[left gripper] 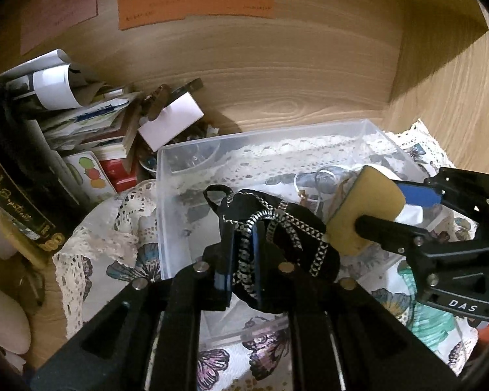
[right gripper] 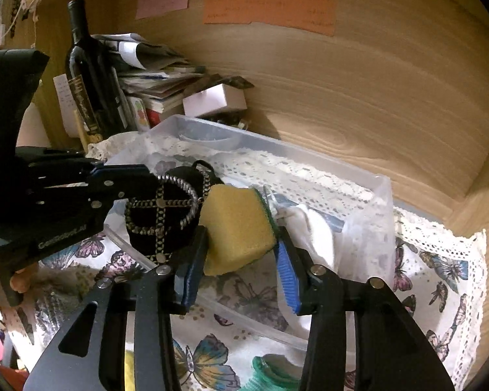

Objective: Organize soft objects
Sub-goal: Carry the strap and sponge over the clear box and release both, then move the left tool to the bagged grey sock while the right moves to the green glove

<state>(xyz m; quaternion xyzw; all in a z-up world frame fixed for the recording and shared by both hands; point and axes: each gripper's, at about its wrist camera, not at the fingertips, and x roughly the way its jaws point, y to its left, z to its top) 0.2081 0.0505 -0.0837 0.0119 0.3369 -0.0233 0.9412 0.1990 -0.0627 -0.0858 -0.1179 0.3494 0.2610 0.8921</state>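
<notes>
My left gripper [left gripper: 243,254] is shut on a black pouch [left gripper: 277,228] with silver braided trim, held over the clear plastic bin [left gripper: 166,215]. The pouch also shows in the right wrist view [right gripper: 166,215], gripped by the left gripper [right gripper: 140,182]. My right gripper [right gripper: 241,260] is shut on a yellow sponge [right gripper: 238,231] with a green scouring side, over the same bin [right gripper: 368,228]. In the left wrist view the sponge [left gripper: 358,208] sits between the right gripper's fingers [left gripper: 381,208]. A white soft cloth [right gripper: 313,231] lies in the bin beside the sponge.
A butterfly-print lace cloth [right gripper: 440,277] covers the shelf under the bin. A dark wine bottle [right gripper: 84,75], stacked papers [right gripper: 153,71] and a white box [right gripper: 215,99] crowd the back left. Wooden walls [right gripper: 375,97] enclose the back and right. A green object [right gripper: 270,371] lies at the front.
</notes>
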